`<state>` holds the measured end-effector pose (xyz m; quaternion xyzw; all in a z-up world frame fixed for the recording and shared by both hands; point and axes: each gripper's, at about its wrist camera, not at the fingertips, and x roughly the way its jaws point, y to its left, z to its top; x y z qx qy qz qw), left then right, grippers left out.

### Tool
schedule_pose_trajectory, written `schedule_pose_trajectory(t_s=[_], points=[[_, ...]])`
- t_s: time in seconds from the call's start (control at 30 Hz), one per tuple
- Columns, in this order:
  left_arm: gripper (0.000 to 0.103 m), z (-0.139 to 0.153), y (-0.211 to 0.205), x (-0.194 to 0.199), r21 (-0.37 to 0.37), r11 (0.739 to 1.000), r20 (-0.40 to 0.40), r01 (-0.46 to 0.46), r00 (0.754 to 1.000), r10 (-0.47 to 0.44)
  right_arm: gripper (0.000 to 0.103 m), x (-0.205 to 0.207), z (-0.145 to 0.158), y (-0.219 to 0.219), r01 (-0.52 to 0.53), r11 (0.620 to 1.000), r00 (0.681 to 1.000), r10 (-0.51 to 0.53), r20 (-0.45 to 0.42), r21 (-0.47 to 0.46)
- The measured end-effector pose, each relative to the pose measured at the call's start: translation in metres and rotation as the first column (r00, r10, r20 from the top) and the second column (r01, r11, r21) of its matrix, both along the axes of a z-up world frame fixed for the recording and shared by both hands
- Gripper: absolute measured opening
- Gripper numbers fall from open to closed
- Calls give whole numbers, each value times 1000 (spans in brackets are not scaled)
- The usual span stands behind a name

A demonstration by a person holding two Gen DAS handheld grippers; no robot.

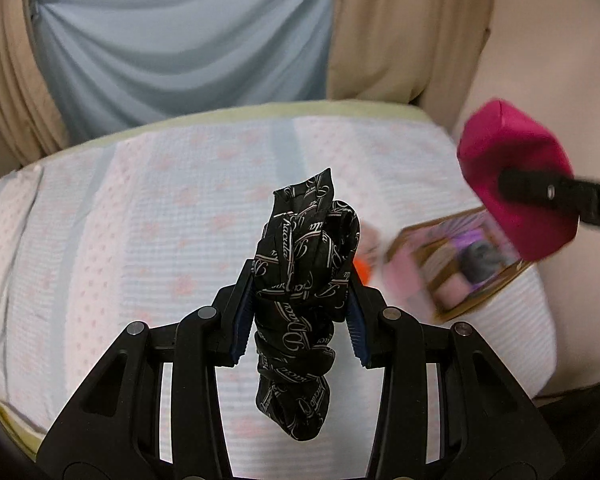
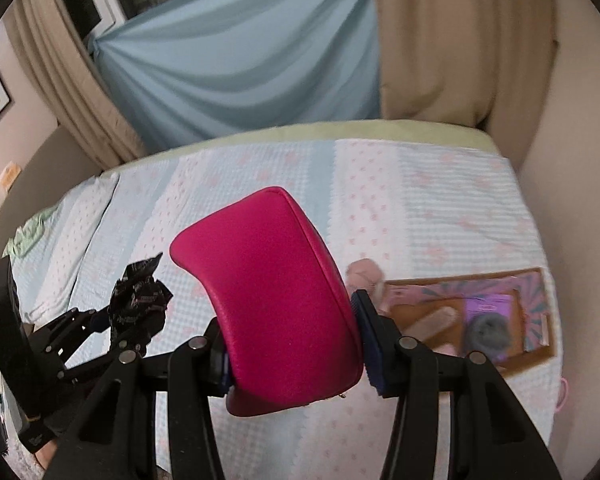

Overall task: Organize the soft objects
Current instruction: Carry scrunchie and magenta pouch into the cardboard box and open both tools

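My left gripper [image 1: 300, 304] is shut on a rolled black scarf with white lettering [image 1: 304, 264] and holds it above the bed; the scarf also shows in the right wrist view [image 2: 140, 300]. My right gripper [image 2: 292, 344] is shut on a magenta pouch [image 2: 272, 300], lifted above the bed; the pouch shows at the right of the left wrist view [image 1: 512, 176]. An open cardboard box [image 2: 536, 352] lies on the bed at the right, with a grey soft item [image 2: 488, 332] and a pink soft item [image 2: 436, 320] inside.
The bed [image 1: 140, 220] has a light blue and white quilt with pink dots. A pink soft thing [image 2: 364, 272] lies beside the box. Blue sheet [image 1: 180, 40] and beige curtains [image 1: 404, 28] hang behind. A wall stands at the right.
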<state>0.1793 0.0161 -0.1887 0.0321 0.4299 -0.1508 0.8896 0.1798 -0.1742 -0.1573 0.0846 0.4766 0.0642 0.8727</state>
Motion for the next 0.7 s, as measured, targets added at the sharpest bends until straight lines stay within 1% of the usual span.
schedule_pose_trajectory(t_s=[0.07, 0.17, 0.2, 0.27, 0.33, 0.47, 0.57, 0.7], points=[[37, 11, -23, -6, -8, 1000, 17, 6, 1000, -6, 46, -15, 12, -24, 25, 1000, 1000, -25, 7, 13], [37, 22, -65, -16, -11, 1000, 42, 19, 999, -18, 46, -32, 19, -60, 51, 998, 999, -51, 4, 29], [37, 24, -75, -16, -10, 1000, 43, 14, 999, -14, 46, -37, 19, -75, 58, 998, 998, -59, 5, 24], [37, 26, -97, -17, -32, 999, 24, -1, 1000, 2, 46, -42, 19, -97, 67, 997, 998, -67, -1, 24], [37, 24, -118, -19, -48, 999, 3, -1, 1000, 1, 46, -47, 15, -127, 75, 997, 997, -75, -16, 19], [37, 20, -159, -18, -34, 999, -11, 34, 999, -35, 46, -57, 16, -171, 96, 995, 995, -96, -19, -7], [37, 16, -187, -14, -27, 997, -27, 69, 997, -70, 46, -60, 11, -203, 140, 990, 990, -140, -33, -6], [37, -5, -226, 0, -5, 992, -60, 128, 990, -128, 46, -57, -2, -232, 184, 983, 981, -184, -62, -5]])
